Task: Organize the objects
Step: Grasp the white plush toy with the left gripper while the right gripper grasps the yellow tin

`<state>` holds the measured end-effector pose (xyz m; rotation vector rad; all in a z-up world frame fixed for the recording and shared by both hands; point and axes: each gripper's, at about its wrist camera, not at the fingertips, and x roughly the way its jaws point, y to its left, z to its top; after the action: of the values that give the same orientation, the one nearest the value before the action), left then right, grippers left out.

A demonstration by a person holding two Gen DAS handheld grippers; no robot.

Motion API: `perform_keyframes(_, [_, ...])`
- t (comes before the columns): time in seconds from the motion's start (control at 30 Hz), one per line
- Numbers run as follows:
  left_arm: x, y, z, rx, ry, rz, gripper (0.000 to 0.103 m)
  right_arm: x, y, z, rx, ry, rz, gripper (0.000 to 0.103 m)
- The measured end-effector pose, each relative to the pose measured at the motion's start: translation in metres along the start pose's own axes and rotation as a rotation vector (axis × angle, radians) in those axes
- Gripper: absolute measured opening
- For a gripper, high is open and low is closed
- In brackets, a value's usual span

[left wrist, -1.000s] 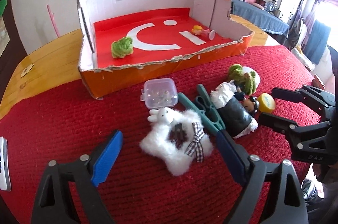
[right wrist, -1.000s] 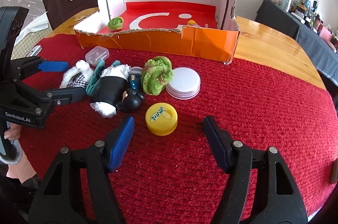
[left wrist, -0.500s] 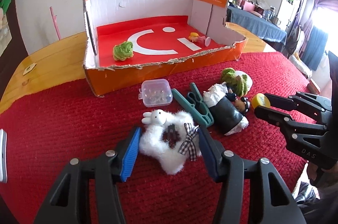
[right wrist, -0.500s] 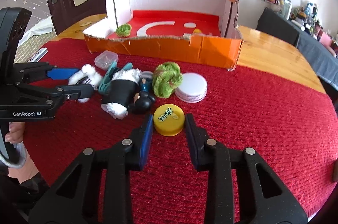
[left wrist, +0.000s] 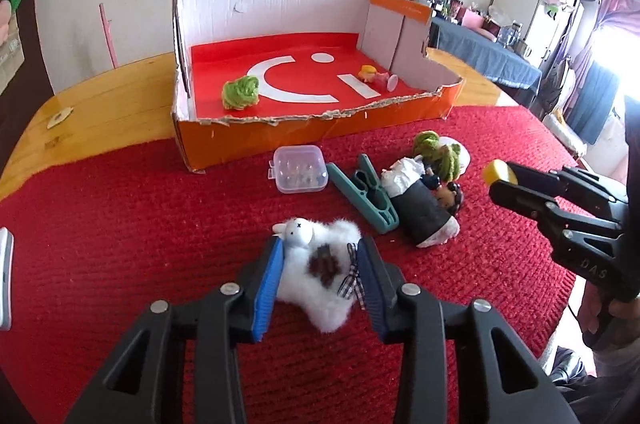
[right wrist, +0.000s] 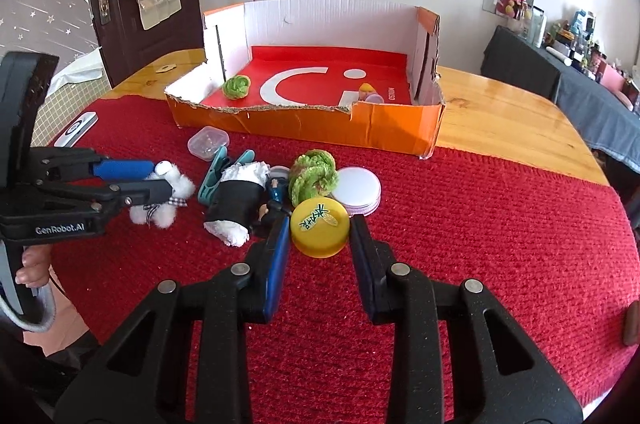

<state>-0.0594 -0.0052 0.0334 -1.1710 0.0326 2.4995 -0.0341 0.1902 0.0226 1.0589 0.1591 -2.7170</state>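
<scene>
My left gripper [left wrist: 321,244] is low over the red cloth. Its jaws are closing, and the blue pads [left wrist: 270,276] press both flanks of a white fluffy plush toy [left wrist: 316,276] with a checked bow. In the right wrist view that plush [right wrist: 160,216] hangs from the left gripper [right wrist: 162,179]. My right gripper [right wrist: 320,224] is shut on a round yellow lid [right wrist: 318,230] with green print. The left wrist view shows that gripper [left wrist: 498,179] at the far right. An orange cardboard box [left wrist: 304,117] with a red floor stands behind.
In the box lie a green yarn ball [left wrist: 240,93] and a small pink toy [left wrist: 374,75]. On the cloth are a clear plastic case [left wrist: 298,173], a teal clip [left wrist: 364,191], a black roll [left wrist: 420,207], a second green yarn ball [right wrist: 312,175] and a white lid [right wrist: 358,189].
Both grippers have gone from wide open to closed: the left around the white plush, the right around the yellow lid. Neither hand has travelled much.
</scene>
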Motion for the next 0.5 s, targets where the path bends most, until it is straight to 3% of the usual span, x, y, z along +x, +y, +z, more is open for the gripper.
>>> perform_keyframes(0.1, [-0.003,-0.001,-0.002,0.003,-0.007,0.003,0.043,0.001,0.000,-0.001,0.003,0.004,0.006,0.029])
perform_keyframes(0.27, [-0.002,0.001,-0.005,-0.001,-0.004,0.015,0.062,0.005,-0.002,-0.005,0.009,0.021,0.011,0.029])
perform_keyframes(0.5, [0.003,0.003,-0.006,0.001,0.002,0.012,0.068,0.014,-0.004,-0.016,0.034,0.062,0.050,0.029])
